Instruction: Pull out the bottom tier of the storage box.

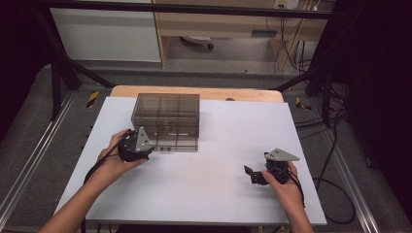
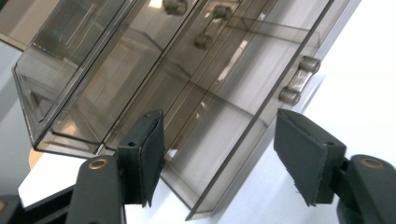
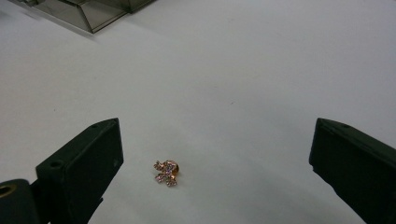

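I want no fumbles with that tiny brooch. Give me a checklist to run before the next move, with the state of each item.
1. Right claw open, jaws wide apart: ok.
2. Brooch on the bare white table between the right jaws, untouched: ok.
3. Brooch centred between the jaws: not ok, it sits nearer the left one.
4. Left claw open, holding nothing: ok.
5. Smoky clear drawer box just ahead of the left claw, handle in sight: ok.
6. A drawer open enough for the brooch: cannot tell.
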`<state>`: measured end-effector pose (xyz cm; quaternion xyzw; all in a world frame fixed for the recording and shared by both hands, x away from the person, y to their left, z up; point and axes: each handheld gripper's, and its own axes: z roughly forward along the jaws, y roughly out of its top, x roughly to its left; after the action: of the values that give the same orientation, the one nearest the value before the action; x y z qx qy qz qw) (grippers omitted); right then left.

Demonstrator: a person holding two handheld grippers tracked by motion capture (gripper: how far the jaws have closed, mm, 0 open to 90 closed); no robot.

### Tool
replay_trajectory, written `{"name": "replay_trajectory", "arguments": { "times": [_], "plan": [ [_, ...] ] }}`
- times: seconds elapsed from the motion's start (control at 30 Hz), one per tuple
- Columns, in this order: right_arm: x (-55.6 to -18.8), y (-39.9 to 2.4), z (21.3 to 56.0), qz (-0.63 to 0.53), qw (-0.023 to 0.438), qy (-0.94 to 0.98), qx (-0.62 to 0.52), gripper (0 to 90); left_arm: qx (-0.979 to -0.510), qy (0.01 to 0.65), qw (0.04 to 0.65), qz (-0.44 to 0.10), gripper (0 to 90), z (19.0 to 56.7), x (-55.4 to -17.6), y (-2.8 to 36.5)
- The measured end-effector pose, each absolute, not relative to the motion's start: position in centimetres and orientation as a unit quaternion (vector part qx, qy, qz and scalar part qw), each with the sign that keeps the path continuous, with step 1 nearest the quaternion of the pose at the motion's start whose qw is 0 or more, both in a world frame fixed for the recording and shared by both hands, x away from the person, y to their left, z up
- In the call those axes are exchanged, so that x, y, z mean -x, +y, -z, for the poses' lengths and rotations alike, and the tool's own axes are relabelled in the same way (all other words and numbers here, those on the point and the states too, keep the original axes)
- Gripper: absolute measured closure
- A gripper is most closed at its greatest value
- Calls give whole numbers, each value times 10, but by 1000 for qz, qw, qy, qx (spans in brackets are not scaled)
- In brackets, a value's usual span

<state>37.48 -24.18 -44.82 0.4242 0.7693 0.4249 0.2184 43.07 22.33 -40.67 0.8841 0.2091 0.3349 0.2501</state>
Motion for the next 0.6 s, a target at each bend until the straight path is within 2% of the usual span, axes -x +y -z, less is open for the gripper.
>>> {"name": "replay_trajectory", "arguments": {
  "times": [0.3,0.6],
  "plan": [
    [-375,-242,448,-425,217,770,-424,34,-884,220,250,-327,289,403,-438,230],
    [-375,-242,448,-424,215,772,-423,40,-889,235,239,-312,288,411,-446,237]
  ]
}}
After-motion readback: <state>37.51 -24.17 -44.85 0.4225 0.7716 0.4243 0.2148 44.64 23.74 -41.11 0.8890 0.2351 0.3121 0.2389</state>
